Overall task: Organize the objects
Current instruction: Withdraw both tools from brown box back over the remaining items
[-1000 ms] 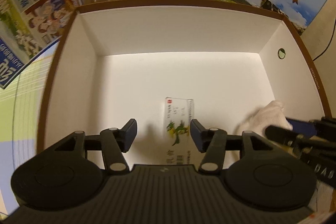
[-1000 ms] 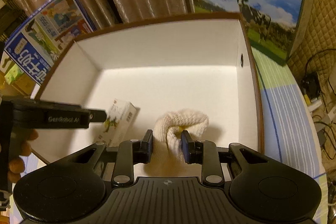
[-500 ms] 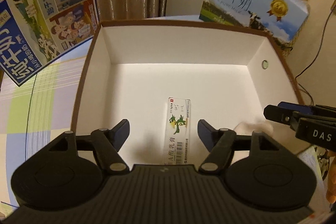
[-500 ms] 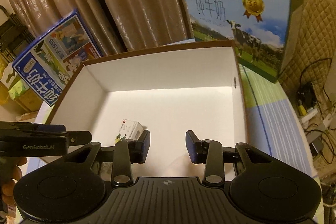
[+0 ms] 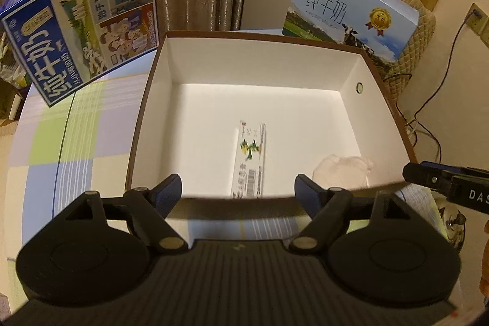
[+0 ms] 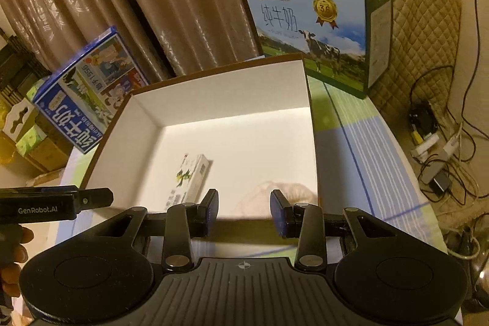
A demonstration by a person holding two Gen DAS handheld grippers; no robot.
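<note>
A brown box with a white inside (image 5: 256, 63) (image 6: 220, 93) stands on the table. In it lie a slim white carton with a green print (image 5: 249, 161) (image 6: 191, 176) and a bundle of white cloth (image 5: 342, 170) (image 6: 275, 191) near the front right corner. My left gripper (image 5: 238, 193) is open and empty, just outside the box's front edge. My right gripper (image 6: 244, 210) is open and empty, also outside the front edge, in line with the cloth.
A dark blue milk carton case (image 5: 79, 32) (image 6: 88, 100) leans at the left of the box. A light blue milk case with a cow (image 5: 351, 11) (image 6: 318, 29) stands behind at the right. Cables (image 6: 437, 148) lie on the floor to the right.
Both grippers have pulled back and up out of the box. The right gripper has let go of the cloth, and the left jaws have opened wider away from the carton.
</note>
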